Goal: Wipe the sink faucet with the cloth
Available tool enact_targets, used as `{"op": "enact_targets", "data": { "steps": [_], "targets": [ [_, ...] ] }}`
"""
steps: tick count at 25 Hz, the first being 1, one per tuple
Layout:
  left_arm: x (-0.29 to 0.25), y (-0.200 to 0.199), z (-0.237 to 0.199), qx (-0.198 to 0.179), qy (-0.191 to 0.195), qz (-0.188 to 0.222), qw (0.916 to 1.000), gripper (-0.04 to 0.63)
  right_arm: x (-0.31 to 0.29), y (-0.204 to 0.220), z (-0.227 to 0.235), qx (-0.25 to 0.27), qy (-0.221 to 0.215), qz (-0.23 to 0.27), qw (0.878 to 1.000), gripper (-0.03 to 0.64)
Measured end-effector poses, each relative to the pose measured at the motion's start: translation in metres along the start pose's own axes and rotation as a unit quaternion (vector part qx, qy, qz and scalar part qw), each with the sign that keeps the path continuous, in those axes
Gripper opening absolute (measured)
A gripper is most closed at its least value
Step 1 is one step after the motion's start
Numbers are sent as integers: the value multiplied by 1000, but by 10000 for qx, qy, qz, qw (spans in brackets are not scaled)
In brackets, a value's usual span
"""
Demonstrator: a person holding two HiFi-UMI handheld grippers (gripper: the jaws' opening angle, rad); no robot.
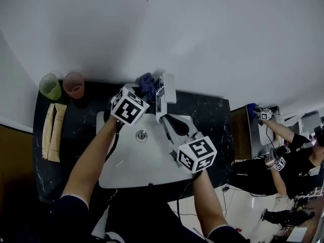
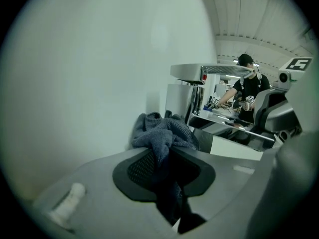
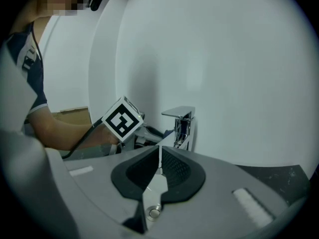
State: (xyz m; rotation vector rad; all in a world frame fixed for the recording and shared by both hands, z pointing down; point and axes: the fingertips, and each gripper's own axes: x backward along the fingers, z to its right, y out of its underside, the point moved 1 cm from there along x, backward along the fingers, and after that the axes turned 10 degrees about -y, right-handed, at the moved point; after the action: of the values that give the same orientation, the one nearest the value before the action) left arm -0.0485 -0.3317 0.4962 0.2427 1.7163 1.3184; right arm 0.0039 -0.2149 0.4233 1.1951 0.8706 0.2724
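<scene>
A dark blue cloth [image 1: 147, 83] is bunched against the left side of the chrome faucet [image 1: 161, 93], at the back of the white sink [image 1: 116, 178]. My left gripper [image 1: 142, 92] is shut on the cloth [image 2: 160, 131], which bulges out past the pads and hangs between them. The faucet [image 2: 198, 90] stands just right of it. My right gripper [image 1: 172, 123] hovers over the basin in front of the faucet [image 3: 182, 124]. Its jaws [image 3: 160, 152] are shut with only a thin slit and nothing between them. The drain [image 3: 154, 212] shows below.
A green cup [image 1: 50, 86] and a pink cup [image 1: 74, 84] stand on the dark counter [image 1: 215, 116] at the back left, with pale tubes [image 1: 53, 130] beside the basin. A white wall rises right behind the faucet. Another person [image 1: 286, 158] works at the right.
</scene>
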Motion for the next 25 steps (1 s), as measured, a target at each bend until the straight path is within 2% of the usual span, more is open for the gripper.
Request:
{"op": "enact_targets", "data": {
  "steps": [3,6,9,13,18,25],
  "targets": [
    [4,9,12,-217,166,-238,9993,77,0,0,0,-5,-5,4,10000,21],
    [9,6,16,-239,286,-146,9992,77,0,0,0,-5,1,17,10000,21],
    [6,-5,3,-39,25,97,9999,77,0,0,0,-5,-6,25,10000,21],
    [-9,2,-5,-191,-258,-158,9994,78,0,0,0,-18,-26,53,10000,21],
    [-5,14,7,-382,-237,-390,9982,75,1,1,1,-18,-134,101,9999,20],
    [11,20,34,-298,-260,-241,9989,75,-1,0,3,-42,-465,221,9987,5]
  ]
}}
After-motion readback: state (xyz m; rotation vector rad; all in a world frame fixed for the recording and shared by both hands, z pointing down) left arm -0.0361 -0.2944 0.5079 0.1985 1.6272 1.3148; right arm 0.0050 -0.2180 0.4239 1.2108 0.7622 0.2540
